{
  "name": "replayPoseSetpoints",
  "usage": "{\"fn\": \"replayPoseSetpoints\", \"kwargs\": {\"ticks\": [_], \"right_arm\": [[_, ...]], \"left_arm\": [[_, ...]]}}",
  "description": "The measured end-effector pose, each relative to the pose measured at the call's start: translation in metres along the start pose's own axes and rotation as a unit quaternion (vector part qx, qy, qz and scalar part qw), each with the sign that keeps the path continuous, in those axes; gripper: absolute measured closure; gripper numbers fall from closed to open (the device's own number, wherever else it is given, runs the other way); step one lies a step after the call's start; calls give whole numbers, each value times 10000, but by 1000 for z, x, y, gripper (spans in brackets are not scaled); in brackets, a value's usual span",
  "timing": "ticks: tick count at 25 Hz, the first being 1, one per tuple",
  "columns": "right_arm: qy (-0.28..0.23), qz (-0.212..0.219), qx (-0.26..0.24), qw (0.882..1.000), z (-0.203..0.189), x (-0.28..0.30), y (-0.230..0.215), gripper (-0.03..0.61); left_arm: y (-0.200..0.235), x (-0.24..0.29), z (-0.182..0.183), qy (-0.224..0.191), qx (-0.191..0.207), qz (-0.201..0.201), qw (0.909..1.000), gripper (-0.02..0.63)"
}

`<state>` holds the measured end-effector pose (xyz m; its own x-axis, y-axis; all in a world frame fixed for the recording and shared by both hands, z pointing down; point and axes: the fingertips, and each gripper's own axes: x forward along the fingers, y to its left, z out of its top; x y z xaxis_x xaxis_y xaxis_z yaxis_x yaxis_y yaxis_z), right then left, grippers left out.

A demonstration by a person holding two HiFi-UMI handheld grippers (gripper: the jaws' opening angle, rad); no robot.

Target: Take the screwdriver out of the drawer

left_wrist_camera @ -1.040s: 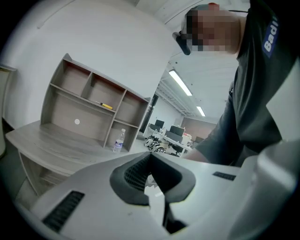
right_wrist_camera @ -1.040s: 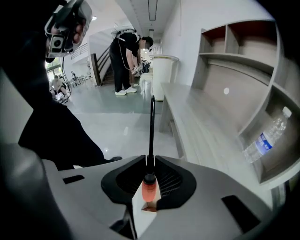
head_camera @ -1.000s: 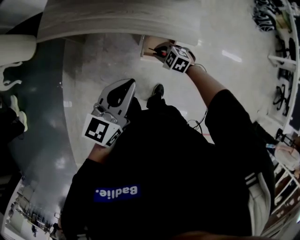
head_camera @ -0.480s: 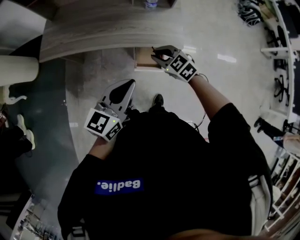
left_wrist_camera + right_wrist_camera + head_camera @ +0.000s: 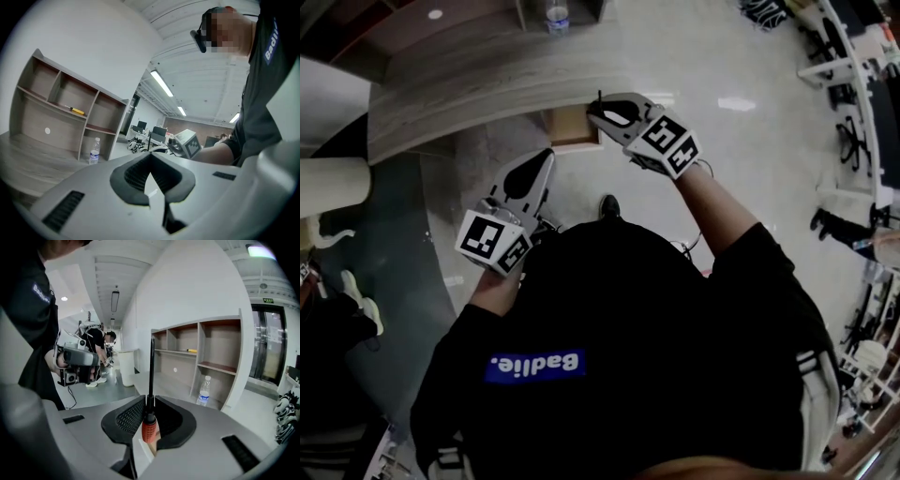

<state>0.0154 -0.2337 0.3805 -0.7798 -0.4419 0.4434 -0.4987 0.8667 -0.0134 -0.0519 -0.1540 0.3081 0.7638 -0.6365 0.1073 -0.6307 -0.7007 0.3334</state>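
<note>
The screwdriver (image 5: 149,426) has a red-orange handle and a long black shaft that stands up between the jaws in the right gripper view. My right gripper (image 5: 150,401) is shut on it at the top of the handle. In the head view that gripper (image 5: 598,110) hangs above the open wooden drawer (image 5: 573,128) under the desk edge. My left gripper (image 5: 540,161) is held lower left of the drawer, apart from it. Its tips meet with nothing between them in the left gripper view (image 5: 150,157).
A curved wood-grain desk top (image 5: 478,80) runs across the far side, with a water bottle (image 5: 554,14) and an open shelf unit (image 5: 206,350) on it. A yellow item (image 5: 76,110) lies on a shelf. A person stands further back (image 5: 99,344).
My right gripper has risen out of the drawer with the screwdriver and rolled, now level with the desk edge. The left gripper has lifted a little toward the desk.
</note>
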Motion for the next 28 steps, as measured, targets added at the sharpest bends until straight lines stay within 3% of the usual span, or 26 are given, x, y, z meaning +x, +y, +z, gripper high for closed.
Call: {"fn": "replayPoseSetpoints", "kwargs": {"ticks": [11,28], "right_arm": [[-721,-150,190,9971,43,-54,12,494],[-1204,-130,619,9907,55,-87,23,494]], "left_arm": [[-26,26,22,-17,171,-393,9991,612],[-42,36,22,54,283,-598,9978,612]]}}
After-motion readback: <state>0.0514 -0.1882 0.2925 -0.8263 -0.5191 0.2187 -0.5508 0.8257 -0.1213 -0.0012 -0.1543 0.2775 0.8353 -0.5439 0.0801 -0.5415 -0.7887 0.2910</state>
